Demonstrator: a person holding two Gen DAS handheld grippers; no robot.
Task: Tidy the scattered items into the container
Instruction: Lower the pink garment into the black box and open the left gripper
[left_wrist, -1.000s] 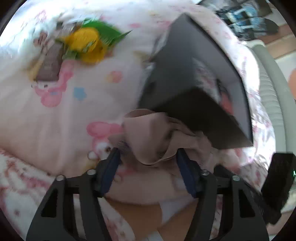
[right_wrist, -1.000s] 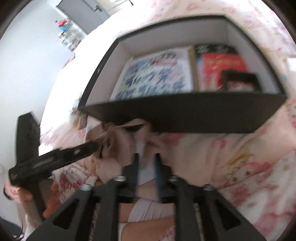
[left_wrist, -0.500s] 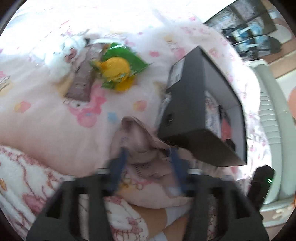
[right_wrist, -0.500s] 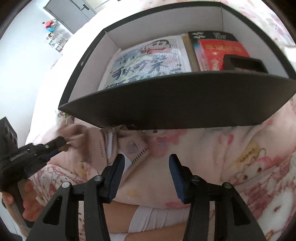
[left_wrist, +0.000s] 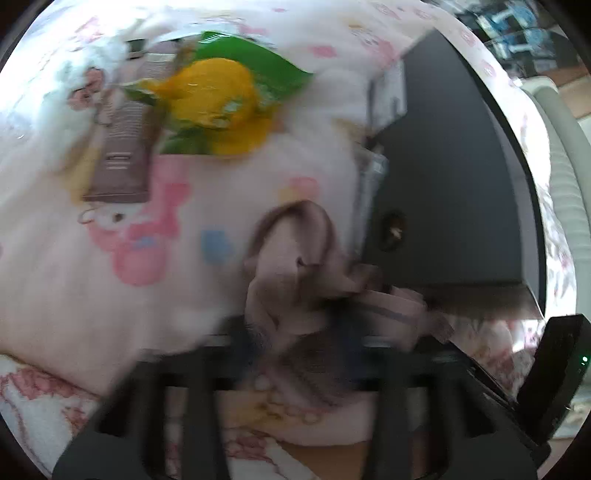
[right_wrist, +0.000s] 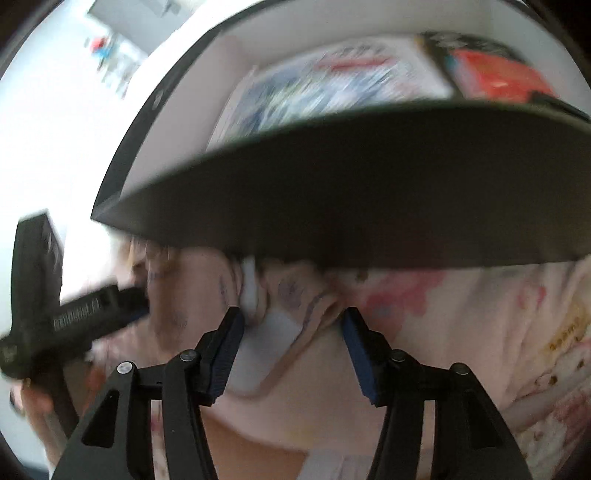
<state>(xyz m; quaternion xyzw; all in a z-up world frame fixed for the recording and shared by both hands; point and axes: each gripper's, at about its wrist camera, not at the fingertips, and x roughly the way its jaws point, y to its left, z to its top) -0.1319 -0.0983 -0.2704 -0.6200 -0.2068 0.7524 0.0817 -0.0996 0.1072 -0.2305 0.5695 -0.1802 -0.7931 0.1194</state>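
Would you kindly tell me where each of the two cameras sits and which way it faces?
Left wrist: on the left hand-held gripper, looking down at the beige cloth its closing jaws pinch, beside the black box; a bare leg shows.
Right wrist: on the right hand-held gripper, jaws opening, facing the box's near wall; the left gripper shows.
Shared: cloth, box, pink blanket.

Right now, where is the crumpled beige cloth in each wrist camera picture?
Left wrist view: the crumpled beige cloth sits at lower centre, left of the black box.
Right wrist view: it lies low and left of centre, under the box's near wall.
Shared landmark: the black open-topped box.
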